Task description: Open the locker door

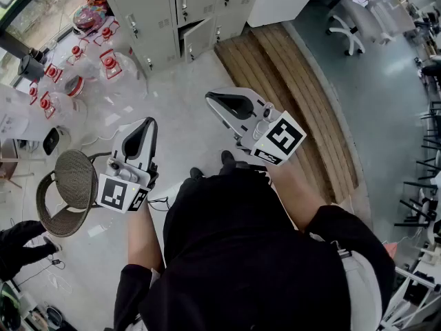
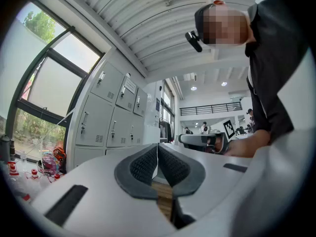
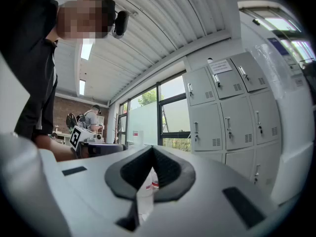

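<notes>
Left gripper (image 1: 146, 123) and right gripper (image 1: 210, 97) carried low, jaws pressed together, empty; lockers (image 1: 148, 19) stood well ahead, likely awaiting approach.

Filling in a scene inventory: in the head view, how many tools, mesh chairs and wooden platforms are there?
Tools: 2 (left tool, right tool)
Mesh chair: 1
Wooden platform: 1
Total: 4
</notes>
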Available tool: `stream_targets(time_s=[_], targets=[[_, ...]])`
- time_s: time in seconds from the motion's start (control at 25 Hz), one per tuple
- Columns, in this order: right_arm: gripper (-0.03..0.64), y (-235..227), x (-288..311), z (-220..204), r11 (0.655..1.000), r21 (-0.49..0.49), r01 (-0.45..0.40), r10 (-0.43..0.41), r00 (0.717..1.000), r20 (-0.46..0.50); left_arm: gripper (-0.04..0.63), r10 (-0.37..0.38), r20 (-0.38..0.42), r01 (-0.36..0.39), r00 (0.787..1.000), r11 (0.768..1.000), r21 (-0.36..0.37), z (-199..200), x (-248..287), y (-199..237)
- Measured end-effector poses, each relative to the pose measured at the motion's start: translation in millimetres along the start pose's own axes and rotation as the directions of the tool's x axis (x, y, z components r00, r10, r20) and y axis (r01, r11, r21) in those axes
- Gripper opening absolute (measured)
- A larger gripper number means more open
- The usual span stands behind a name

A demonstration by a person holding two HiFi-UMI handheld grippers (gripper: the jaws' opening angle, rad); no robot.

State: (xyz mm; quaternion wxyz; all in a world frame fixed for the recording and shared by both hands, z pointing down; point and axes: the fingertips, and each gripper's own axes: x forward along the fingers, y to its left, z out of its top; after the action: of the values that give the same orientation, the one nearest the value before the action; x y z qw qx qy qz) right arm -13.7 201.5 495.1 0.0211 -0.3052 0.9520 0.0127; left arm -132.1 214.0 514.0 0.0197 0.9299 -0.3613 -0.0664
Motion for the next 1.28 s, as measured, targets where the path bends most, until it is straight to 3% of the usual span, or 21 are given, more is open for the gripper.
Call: stream_targets(time_s=[0.84,1.12,1.28], targets=[[0.012,23.5,11.4,-4.3,0.998,0.053,-0.036,0.034,0.999,0.029,0.017,-0.031,-0.006,0.031,0.999,0.998,-0.05,-11.1,-14.1,1.8],[0.012,31.8,29.5,-14.6,0.997,0.055,-0.051,0.052,0.998,-0.019,0.017,-0.016,0.067,0.025,0.998,0.99,-0.138,-9.1,-24.2,26.0],[0.012,23.8,33.7,-21.1,0.996,0.069,-0.052,0.054,0.998,-0.034,0.017,-0.005,0.073,0.016,0.997,0.99,-0.139,-10.8,-19.6,30.8]])
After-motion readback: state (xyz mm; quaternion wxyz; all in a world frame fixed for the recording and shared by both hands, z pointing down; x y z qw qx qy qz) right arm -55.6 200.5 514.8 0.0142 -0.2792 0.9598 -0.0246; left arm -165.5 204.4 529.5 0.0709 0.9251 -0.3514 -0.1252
